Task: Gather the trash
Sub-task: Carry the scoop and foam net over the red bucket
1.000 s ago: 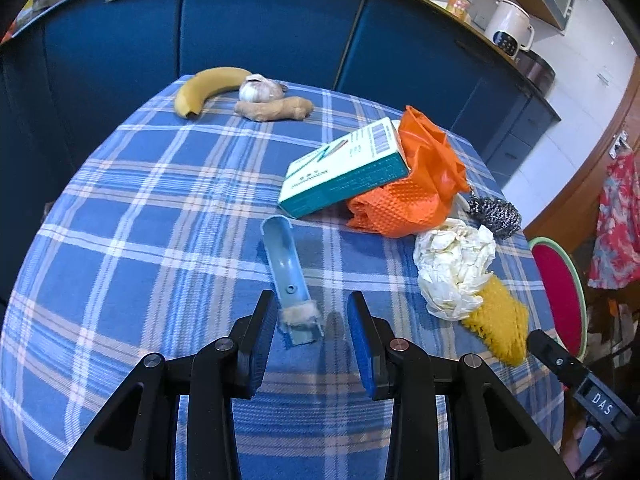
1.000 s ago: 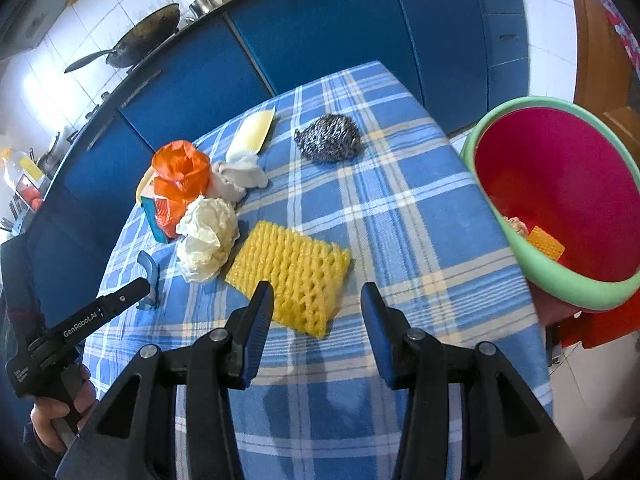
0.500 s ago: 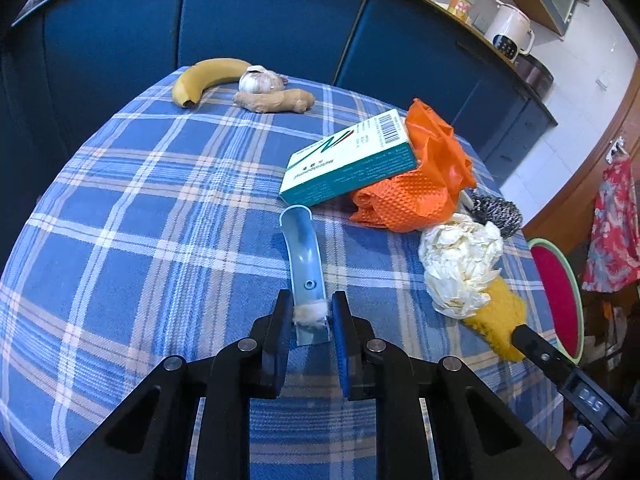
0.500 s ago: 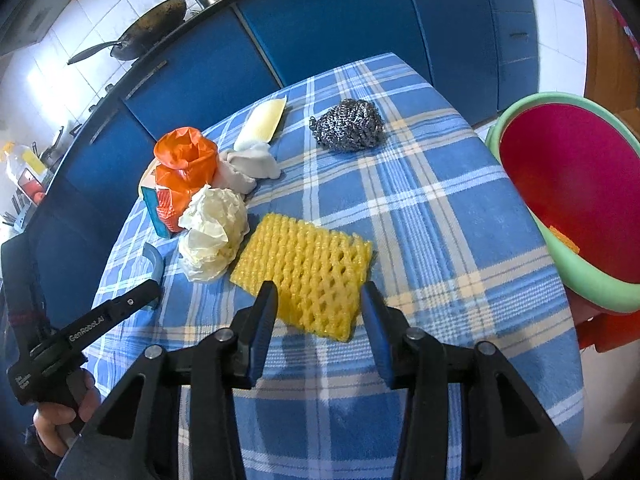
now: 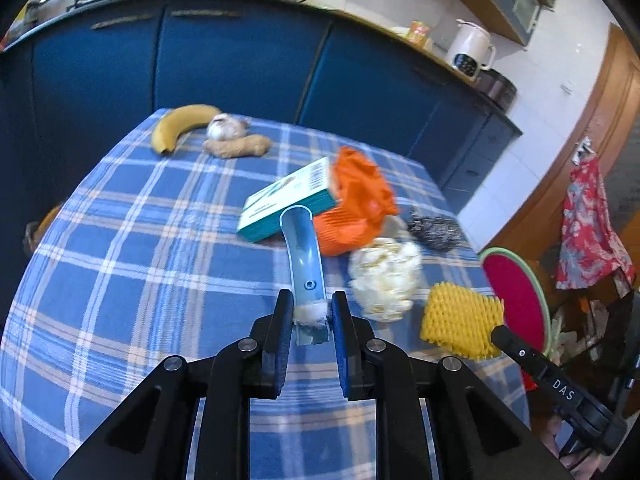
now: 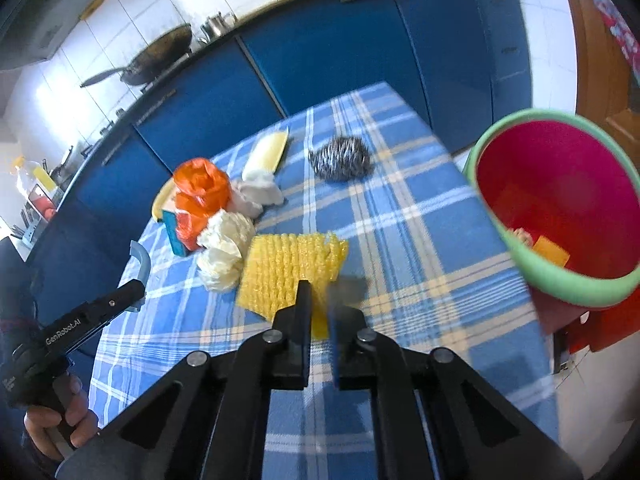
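Note:
My left gripper is shut on the near end of a curved blue plastic piece with white fluff and holds it above the checked tablecloth. It also shows in the right wrist view. My right gripper is shut on the near edge of a yellow foam net, lifted at an angle; the net also shows in the left wrist view. A crumpled white paper ball, an orange bag and a teal box lie on the table.
A red bin with a green rim stands off the table's right edge with scraps inside. A steel scourer, white tissue and a pale yellow piece lie further back. A banana, garlic and ginger sit at the far end.
My left gripper closed on the blue piece and raised it off the cloth. My right gripper closed on the yellow net and lifted its near edge.

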